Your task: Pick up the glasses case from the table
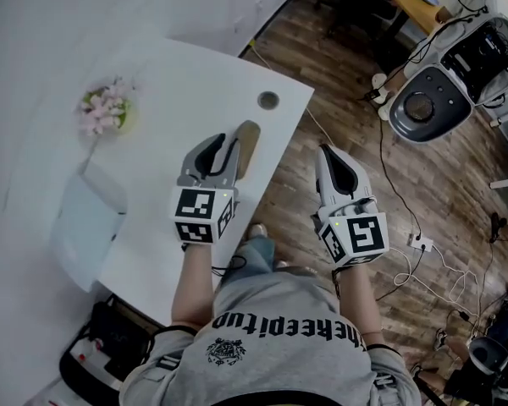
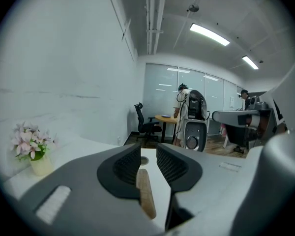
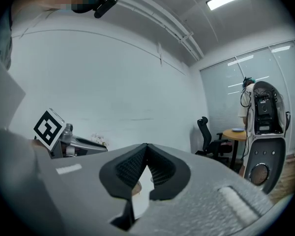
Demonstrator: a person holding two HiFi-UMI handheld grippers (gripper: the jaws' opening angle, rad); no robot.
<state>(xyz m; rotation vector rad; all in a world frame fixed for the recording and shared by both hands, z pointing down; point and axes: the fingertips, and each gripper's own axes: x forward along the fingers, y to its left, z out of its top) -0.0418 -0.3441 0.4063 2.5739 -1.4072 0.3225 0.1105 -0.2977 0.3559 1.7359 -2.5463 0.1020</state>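
The glasses case [image 1: 248, 147] is a slim tan oblong lying on the white table [image 1: 178, 83], close to its right edge. My left gripper [image 1: 228, 145] hovers just beside and over the case's near end, pointing slightly down. In the left gripper view the case [image 2: 146, 194] runs lengthwise under the narrow gap of my left gripper [image 2: 148, 152], whose ribbed pads stand apart and do not press on it. My right gripper [image 1: 326, 153] hangs past the table edge over the wooden floor; there its fingertips meet and hold nothing [image 3: 146, 147].
A small pot of pink flowers [image 1: 107, 110] stands at the table's far left. A round cable hole [image 1: 268, 101] lies beyond the case. A pale folded sheet [image 1: 86, 216] rests at the near left. A black bag [image 1: 110, 349], cables and a grey machine [image 1: 432, 100] are on the floor.
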